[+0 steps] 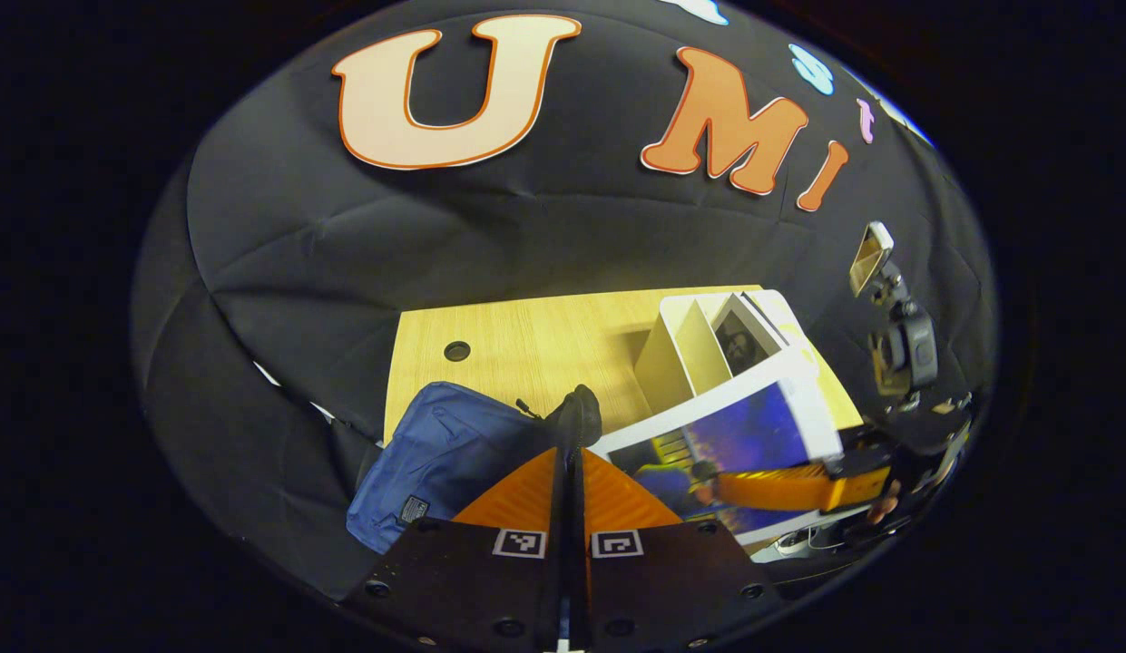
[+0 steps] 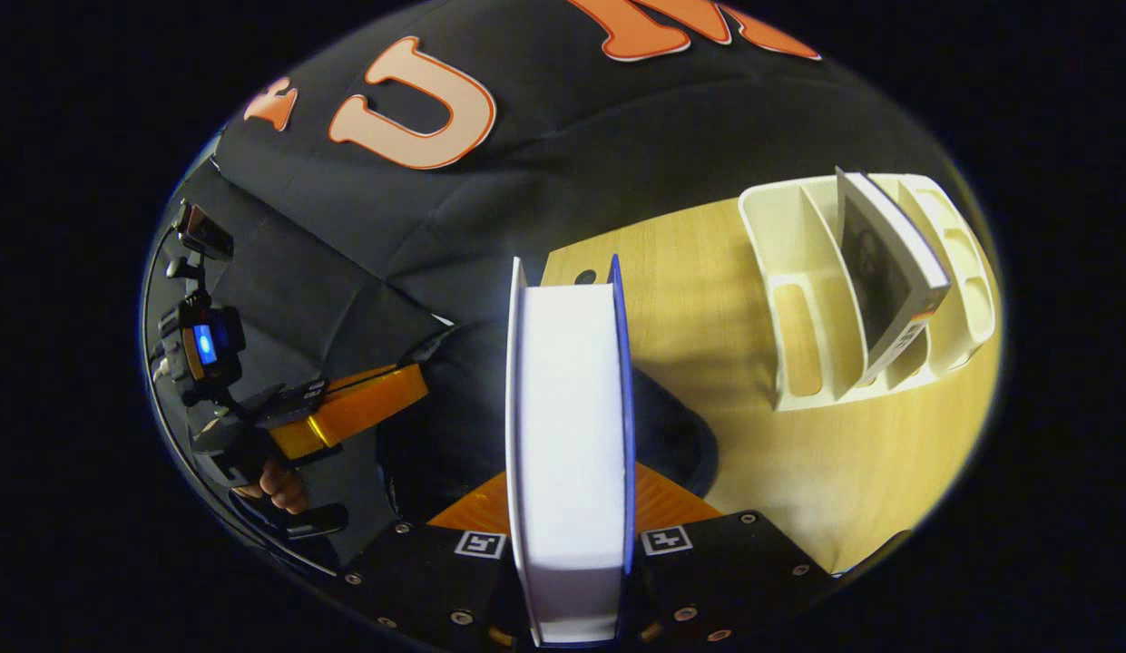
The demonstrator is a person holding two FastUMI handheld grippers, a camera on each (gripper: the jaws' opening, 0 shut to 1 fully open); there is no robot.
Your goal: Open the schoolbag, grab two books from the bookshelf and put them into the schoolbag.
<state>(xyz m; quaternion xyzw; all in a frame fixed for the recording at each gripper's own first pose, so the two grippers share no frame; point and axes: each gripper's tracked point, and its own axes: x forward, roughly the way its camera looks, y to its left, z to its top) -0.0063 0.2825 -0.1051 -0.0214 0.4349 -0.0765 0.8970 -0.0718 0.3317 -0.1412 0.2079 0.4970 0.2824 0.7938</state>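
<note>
Presently we list:
Left gripper [image 1: 570, 433]: fingers closed together, pinching the schoolbag's [image 1: 440, 458] dark edge.
Right gripper [image 2: 570, 490]: clamped on a book [image 2: 570, 435].
Bookshelf [image 2: 798, 299]: second book [image 2: 880, 272] leaning inside.
Schoolbag label [image 1: 415, 509]: unreadable to us.

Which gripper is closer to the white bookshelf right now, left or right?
Right, by my estimate. The right gripper, clamped on a thick book, hangs just short of the bookshelf. The left gripper sits shut over the blue schoolbag, farther away.
</note>
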